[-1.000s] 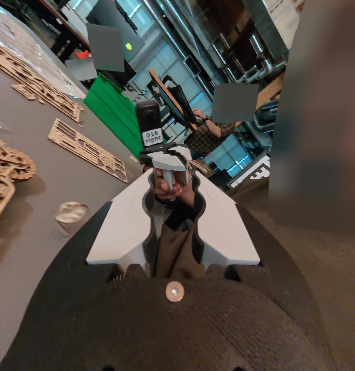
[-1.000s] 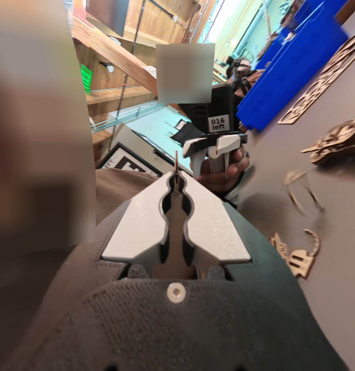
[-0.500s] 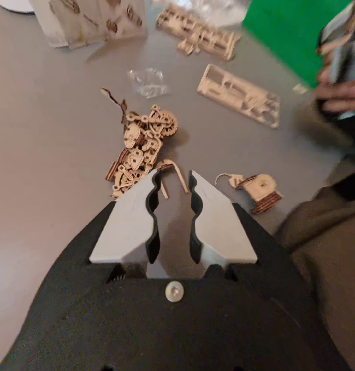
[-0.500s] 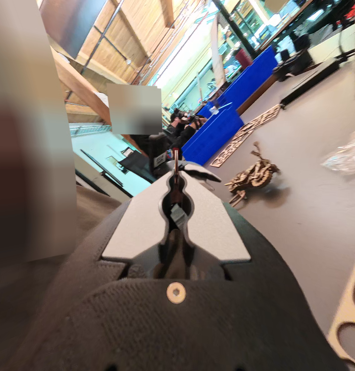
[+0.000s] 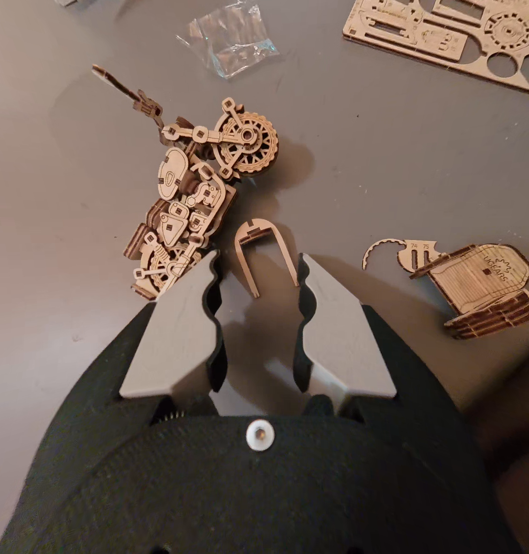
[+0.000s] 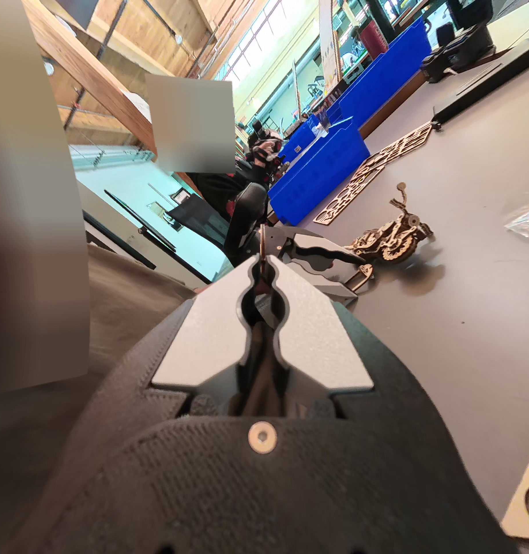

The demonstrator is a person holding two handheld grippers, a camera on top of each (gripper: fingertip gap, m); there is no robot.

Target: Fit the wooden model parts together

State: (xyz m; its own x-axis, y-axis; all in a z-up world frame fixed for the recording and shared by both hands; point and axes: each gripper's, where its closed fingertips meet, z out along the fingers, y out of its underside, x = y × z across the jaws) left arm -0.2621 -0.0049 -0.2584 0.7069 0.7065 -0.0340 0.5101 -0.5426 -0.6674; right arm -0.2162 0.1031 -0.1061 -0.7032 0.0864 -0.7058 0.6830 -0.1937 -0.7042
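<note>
Grey worktop [image 5: 407, 168] fills the left wrist view, scattered with laser-cut plywood pieces. Left tool [image 5: 258, 257] hangs low over it with its grey fingers spread wide, holding nothing. Just beyond its tips, at twelve o'clock, lies a small U-shaped wooden fork piece [image 5: 264, 251], open end toward the tool. At eleven o'clock rests the partly built wooden motorcycle model [image 5: 194, 198], lying on its side, its rear wheel partly hidden behind one finger. At two o'clock sits a ribbed wooden seat-like sub-assembly [image 5: 481, 278]; a punched plywood sheet [image 5: 437, 39] lies at one o'clock and a clear plastic bag [image 5: 230, 45] at twelve. In the right wrist view, the right tool [image 6: 262, 260] is pressed together on a thin flat wooden part [image 6: 262, 239], seen edge-on. Risk, as a judgement: the left finger stands so close to the motorcycle that closing could nudge it, and squeezing the thin fork across its legs could snap or flick it away.
</note>
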